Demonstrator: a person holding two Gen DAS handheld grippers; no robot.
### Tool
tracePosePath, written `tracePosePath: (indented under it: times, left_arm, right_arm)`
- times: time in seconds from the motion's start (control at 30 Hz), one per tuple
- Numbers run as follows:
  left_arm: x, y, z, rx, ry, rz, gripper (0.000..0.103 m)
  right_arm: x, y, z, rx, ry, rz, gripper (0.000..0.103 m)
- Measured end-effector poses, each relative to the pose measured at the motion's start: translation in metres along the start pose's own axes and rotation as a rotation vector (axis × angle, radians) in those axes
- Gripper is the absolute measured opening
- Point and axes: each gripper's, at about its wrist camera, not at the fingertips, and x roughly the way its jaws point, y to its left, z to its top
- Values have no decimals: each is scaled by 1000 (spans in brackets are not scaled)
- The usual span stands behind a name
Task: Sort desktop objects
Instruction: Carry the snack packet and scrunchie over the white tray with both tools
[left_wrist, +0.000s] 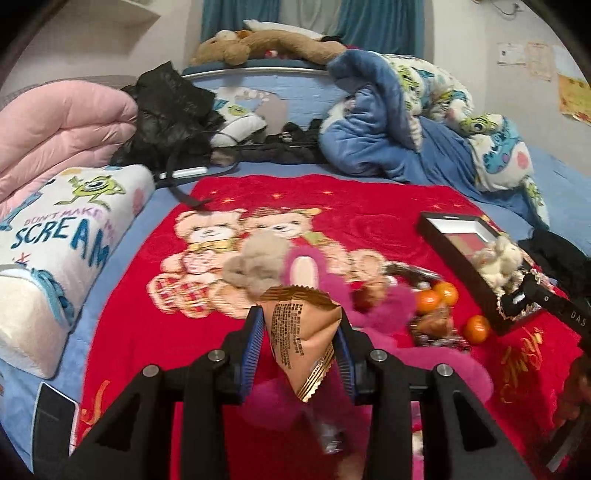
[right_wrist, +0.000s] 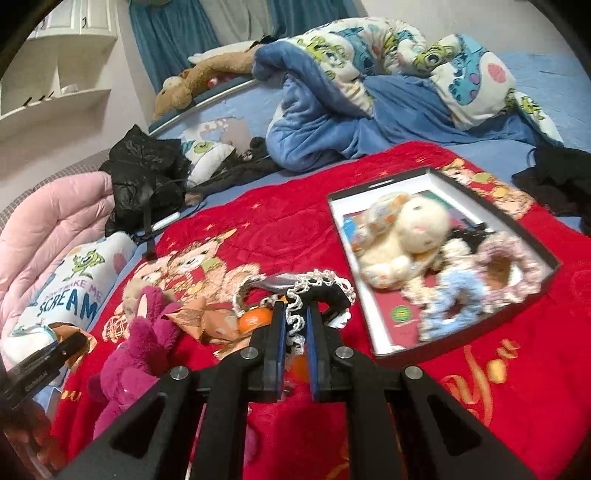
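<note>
Your left claw pinches snack packet: light, crinkly, grip mid-body. Right claw pinches lace scrunchie: soft, stretchy.

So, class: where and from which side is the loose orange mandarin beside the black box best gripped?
Grip the loose orange mandarin across its widest middle, coming from above. It is round and sits apart from the shallow black box on the soft red blanket.
</note>
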Motion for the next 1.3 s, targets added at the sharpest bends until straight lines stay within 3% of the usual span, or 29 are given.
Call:
tracePosePath:
  times: [0.3, 0.4, 0.5, 0.67, 0.97, 1.3]
  left_arm:
    - [-12, -92, -2, 41, -17, -127, 38]
    - [-20, -135, 0, 110, -29, -161, 38]
    - [-30, -168, 3, 173, -46, -187, 38]
    - [-36, -197, 4, 184, -40, -237, 38]
    - [-19, -231, 13, 207, -5, -258, 38]
    - [47, -280, 36, 241, 38, -251, 38]
  right_arm:
    - [-68, -60, 16, 48, -70, -72, 11]
    - [-93, -77, 17, 61, -104, -93, 11]
    - [-112, -93, 16, 87, -119, -90, 11]
    - [-131, -105, 9, 108, -151, -43, 11]
    - [-138, -112, 14, 56, -156, -35, 11]
    - [-82, -143, 56, 60, -106, -2, 11]
